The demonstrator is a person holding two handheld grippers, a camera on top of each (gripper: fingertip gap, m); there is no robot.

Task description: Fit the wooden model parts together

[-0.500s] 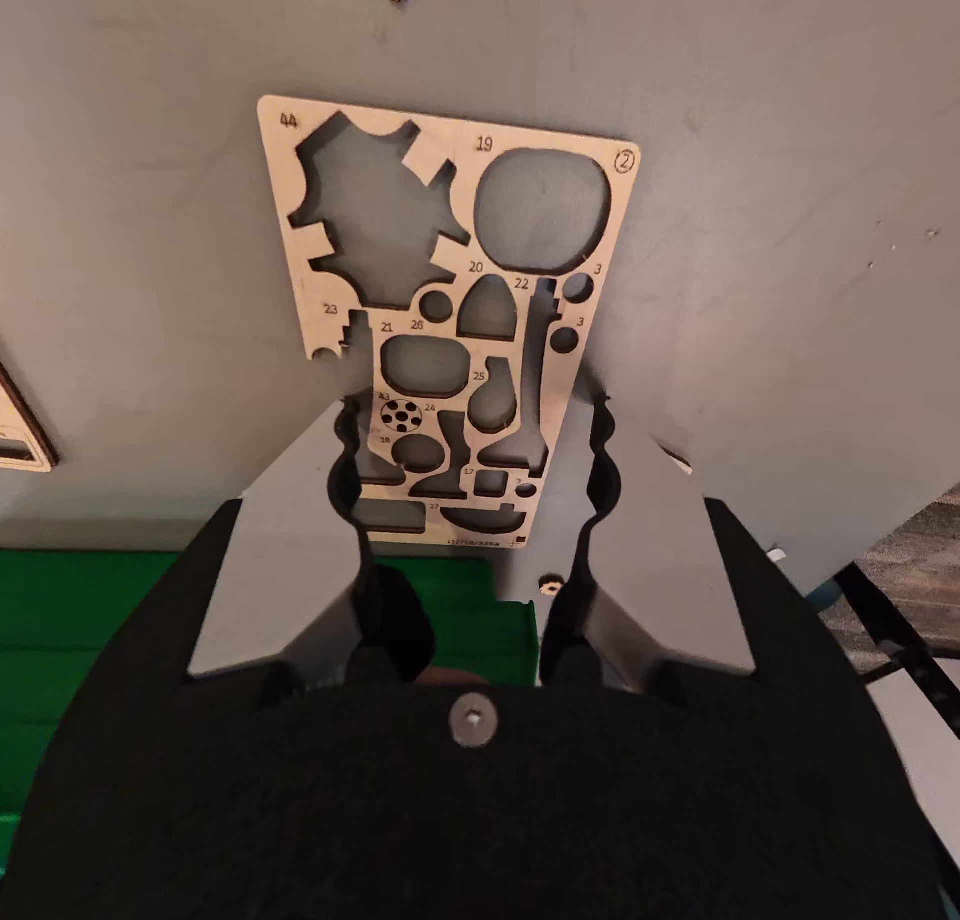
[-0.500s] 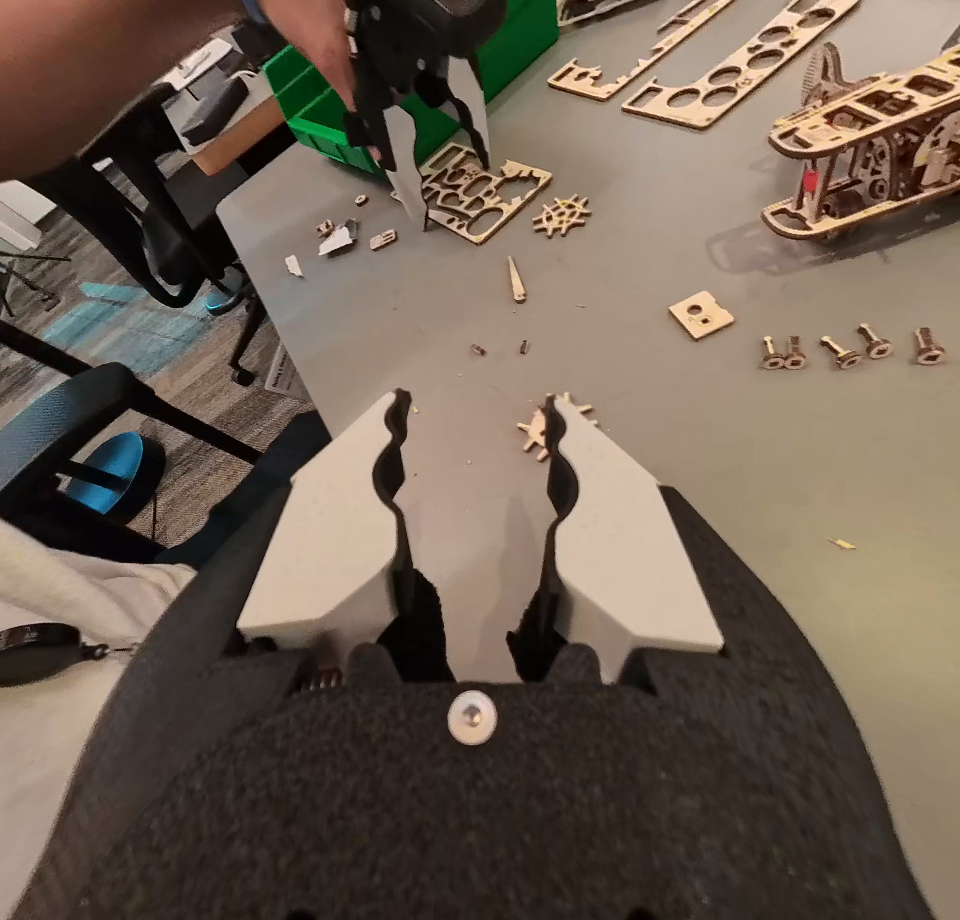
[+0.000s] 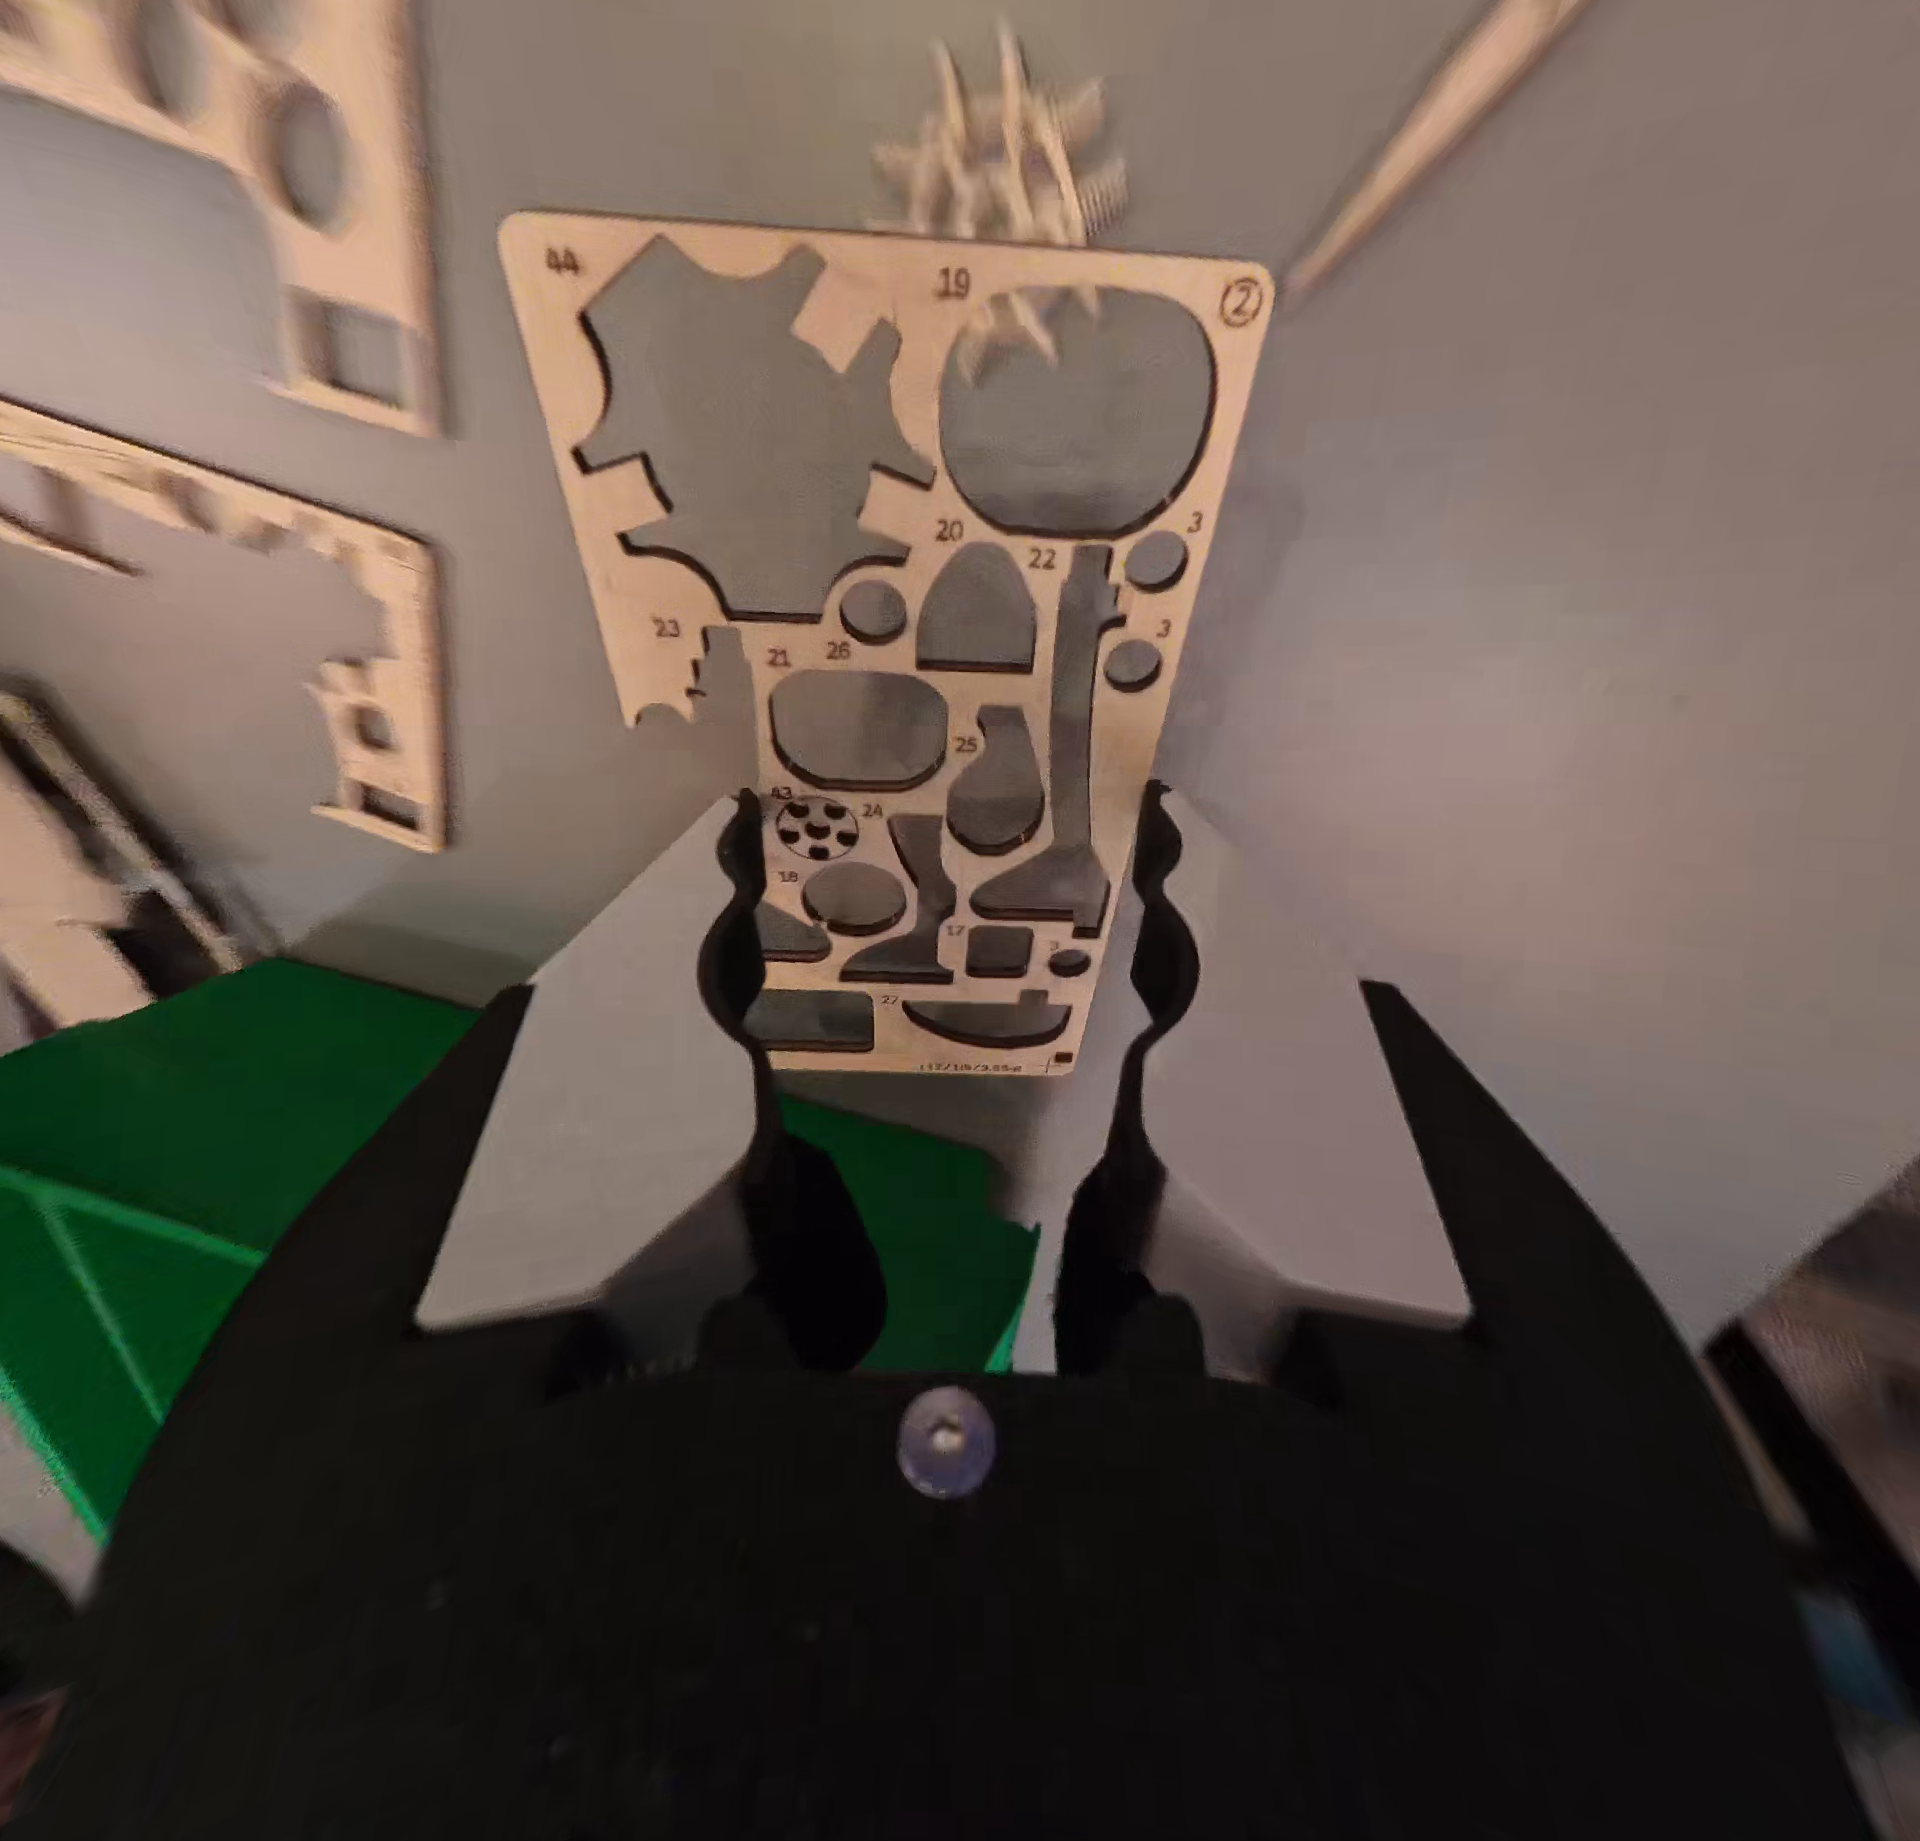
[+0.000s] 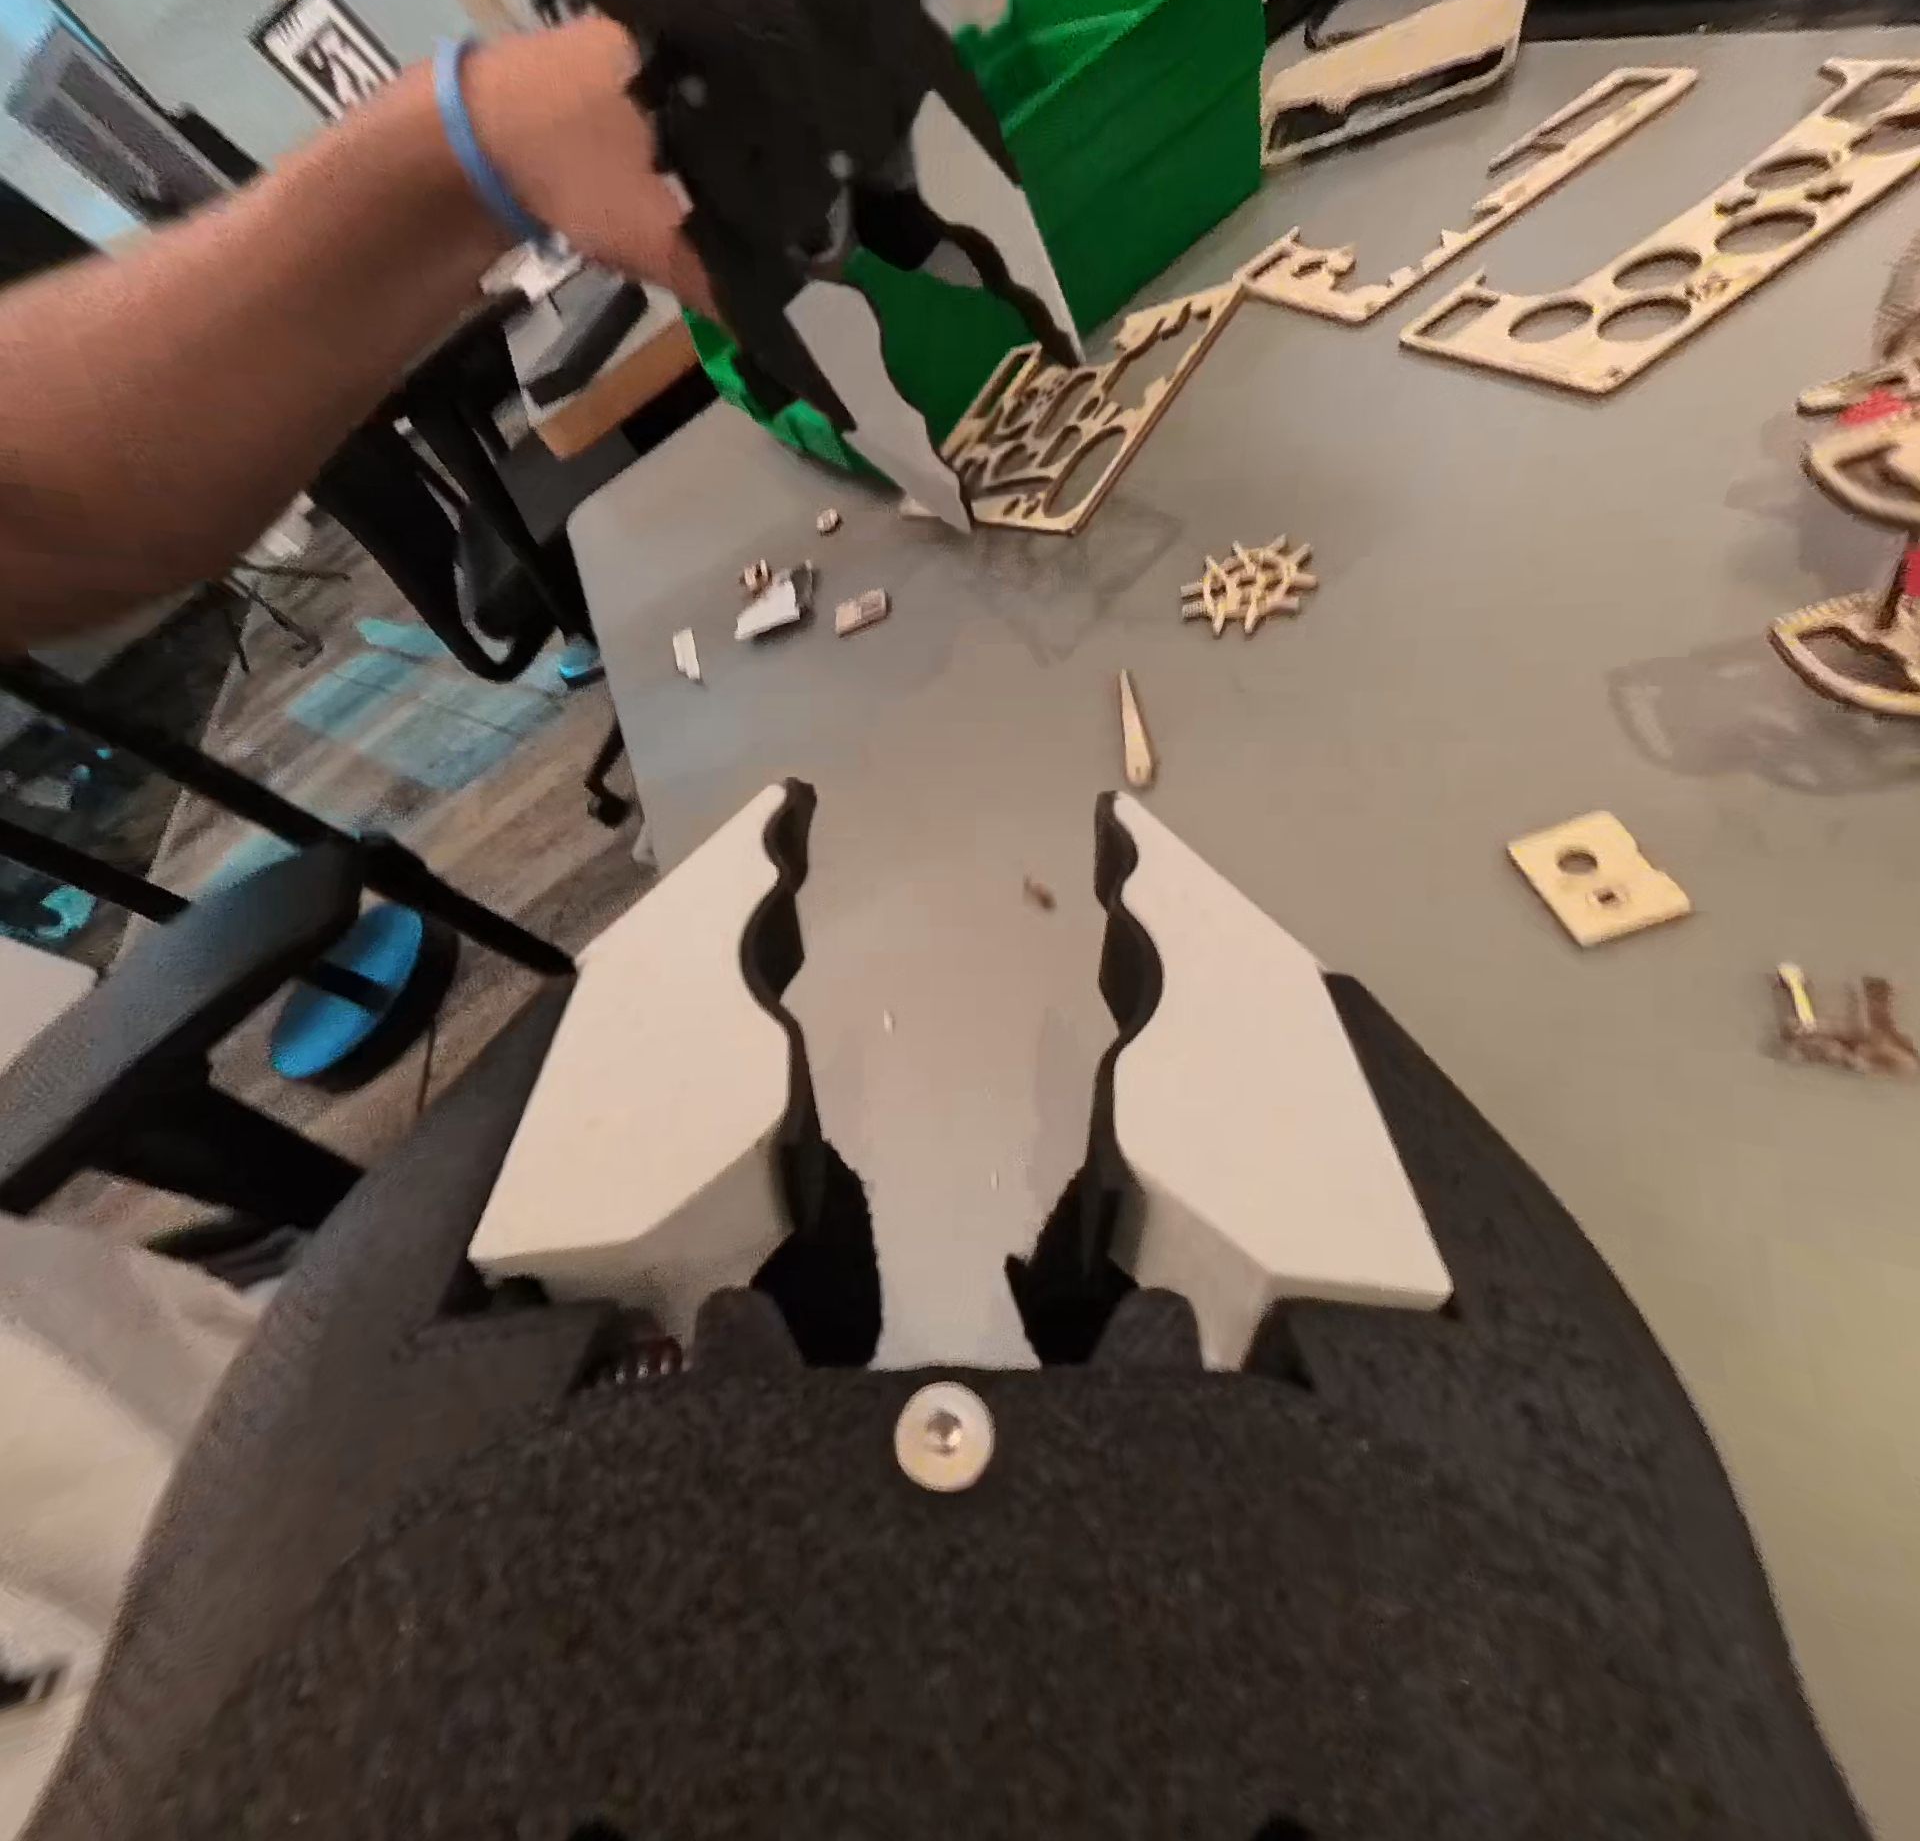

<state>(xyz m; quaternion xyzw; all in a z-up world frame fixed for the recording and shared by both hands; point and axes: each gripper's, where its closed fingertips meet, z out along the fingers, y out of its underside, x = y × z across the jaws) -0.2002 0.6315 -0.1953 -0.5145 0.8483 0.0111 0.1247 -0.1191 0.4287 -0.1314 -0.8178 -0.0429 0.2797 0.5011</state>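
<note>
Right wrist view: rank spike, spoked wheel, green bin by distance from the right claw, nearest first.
1. Spike, just ahead of the right claw, slightly right.
2. Spoked wheel, farther, ahead-right.
3. Green bin, farthest, at the table's far edge behind the left claw.

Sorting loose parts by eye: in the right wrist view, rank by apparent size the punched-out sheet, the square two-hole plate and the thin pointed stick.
1. Punched-out sheet
2. Square two-hole plate, though nearer the camera
3. Thin pointed stick
</note>
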